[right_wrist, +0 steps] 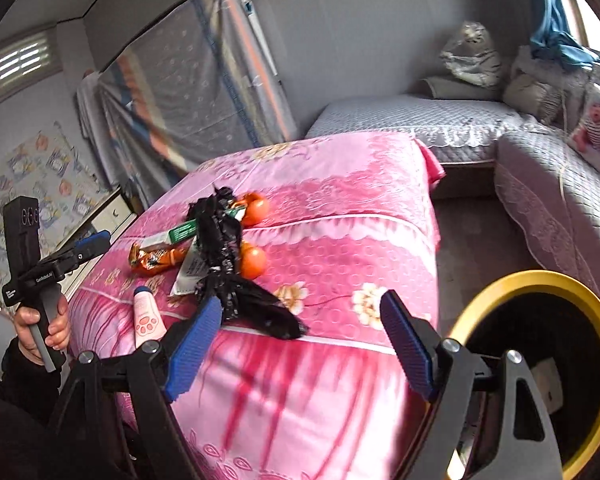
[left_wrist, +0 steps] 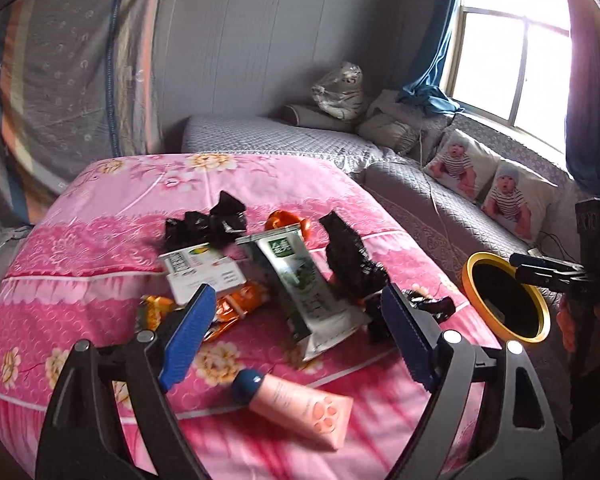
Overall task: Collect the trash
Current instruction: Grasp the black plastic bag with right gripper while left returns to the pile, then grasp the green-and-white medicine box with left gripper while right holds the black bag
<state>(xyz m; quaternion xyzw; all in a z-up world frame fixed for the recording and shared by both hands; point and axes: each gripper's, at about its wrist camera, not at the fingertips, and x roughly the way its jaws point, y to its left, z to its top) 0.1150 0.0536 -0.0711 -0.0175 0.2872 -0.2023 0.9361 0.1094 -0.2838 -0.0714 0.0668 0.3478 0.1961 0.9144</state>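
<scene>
Trash lies on the pink floral cover [left_wrist: 100, 248]: a green and white carton [left_wrist: 304, 280], a white box [left_wrist: 200, 272], an orange wrapper [left_wrist: 228, 308], crumpled black plastic bags [left_wrist: 352, 260] and a pink tube with a blue cap [left_wrist: 300, 404]. My left gripper [left_wrist: 296, 320] is open and empty, just above the carton and wrapper. My right gripper [right_wrist: 300, 320] is open and empty at the cover's near edge, close to a black bag [right_wrist: 236, 280]. A yellow-rimmed bin [right_wrist: 540, 360] stands at the right; it also shows in the left wrist view [left_wrist: 504, 296].
Two orange fruits [right_wrist: 254, 236] lie among the trash. A grey quilted corner sofa [left_wrist: 284, 136] with baby-print cushions [left_wrist: 480, 180] runs behind and to the right. Floor [right_wrist: 472, 240] lies between the pink cover and the sofa. A cloth-draped frame [right_wrist: 196, 80] leans on the wall.
</scene>
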